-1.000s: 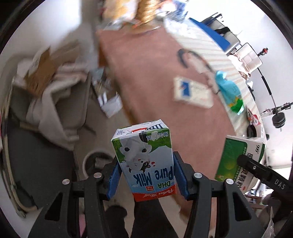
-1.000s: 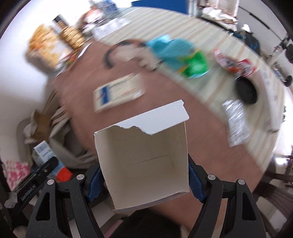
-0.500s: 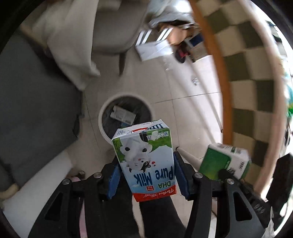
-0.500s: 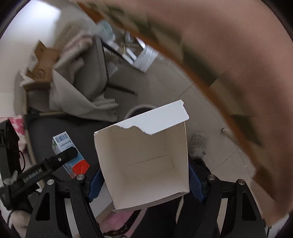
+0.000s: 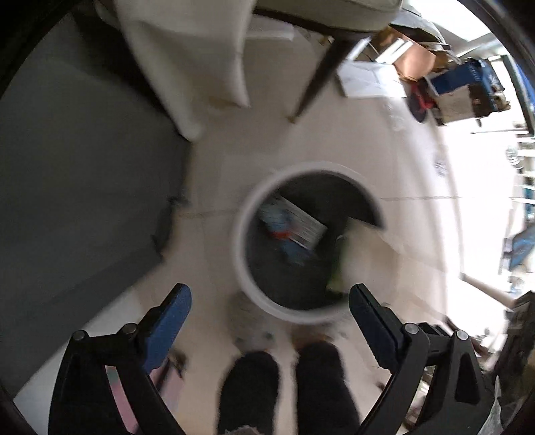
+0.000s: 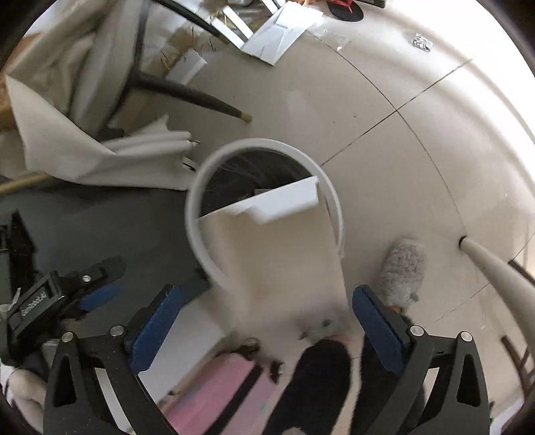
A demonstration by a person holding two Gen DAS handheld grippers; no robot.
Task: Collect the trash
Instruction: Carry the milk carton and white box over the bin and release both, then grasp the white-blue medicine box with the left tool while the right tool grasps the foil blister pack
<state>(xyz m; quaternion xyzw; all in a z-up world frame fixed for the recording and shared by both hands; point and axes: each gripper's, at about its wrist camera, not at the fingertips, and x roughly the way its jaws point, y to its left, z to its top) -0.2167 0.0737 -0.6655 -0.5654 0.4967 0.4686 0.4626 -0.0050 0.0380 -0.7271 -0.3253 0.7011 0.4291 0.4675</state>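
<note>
I look straight down on a round white-rimmed trash bin (image 5: 239,234). A blue, red and white milk carton (image 5: 291,231) lies blurred inside it. My left gripper (image 5: 269,311) hangs above the bin's near rim, jaws opening, with nothing between them. In the right wrist view a torn white cardboard box (image 6: 277,241) drops, blurred, over the bin (image 6: 195,200). Its lower end is still between the opening jaws of my right gripper (image 6: 267,318), and the pads do not press on it. The same box (image 5: 357,254) shows cream and green at the bin's right rim. The left gripper (image 6: 110,277) appears at the left.
A dark chair leg (image 6: 187,93) and a draped grey cloth (image 6: 83,147) stand beyond the bin. A dark grey mat (image 5: 83,174) lies to the left. The person's dark legs (image 5: 284,384), a furry slipper (image 6: 403,271), a pale table leg (image 6: 491,267) and floor papers (image 6: 281,30) surround it.
Both grippers sank from the table down over the bin and their jaws spread. The milk carton left the left gripper and lies in the bin. The white box is slipping out of the right gripper.
</note>
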